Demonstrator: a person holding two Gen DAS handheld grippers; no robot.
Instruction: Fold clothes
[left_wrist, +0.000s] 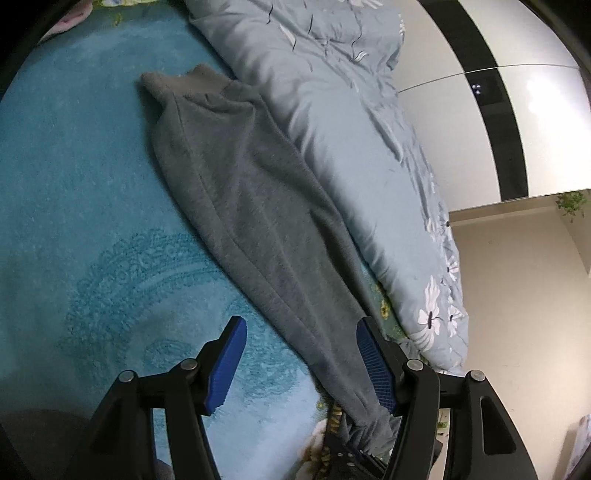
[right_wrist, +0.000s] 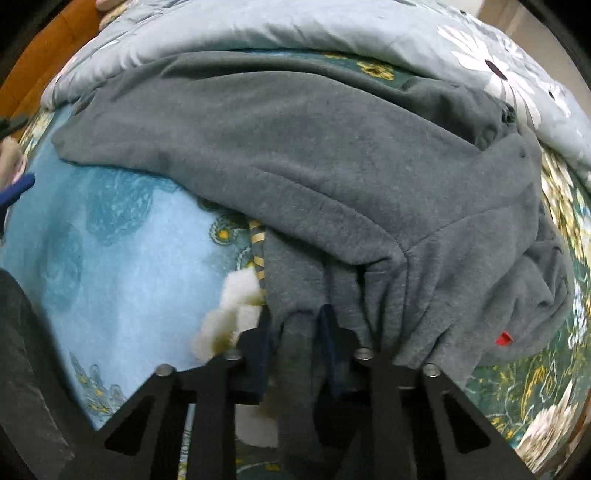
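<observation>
Fleece, left wrist view: grey garment (left_wrist: 258, 206), thick and napped, lies as a long narrow strip on the bed, running from a cuffed end far off toward my left tool (left_wrist: 301, 363).
Left tool: spread wide, gripping nothing; the right-hand blue ribbed pad (left_wrist: 376, 369) sits at the garment's near edge, the other over bare blanket.
Bed surface: teal plush blanket (left_wrist: 81, 192) with an embossed paisley pattern, soft enough to drag with the cloth.
Beside it: pale blue quilt (left_wrist: 347, 140) printed with white flowers, bunched along the garment's far side and touching it.
Fleece, right wrist view: the same garment (right_wrist: 295, 155) spreads wide across the view, seams converging into bunched folds at my right tool (right_wrist: 295, 332).
Right tool: clamped on a gathered fold of grey fleece that runs down between the fingers.
Small marks: red tag (right_wrist: 504, 338) on the rumpled lobe at right; a white fluffy tuft (right_wrist: 236, 310) just left of the tool.
Doing it well, my judgement: close the left tool on the hem edge, both layers, then lift level with the right so the thick nap does not slip or twist; keep clear of the quilt.
</observation>
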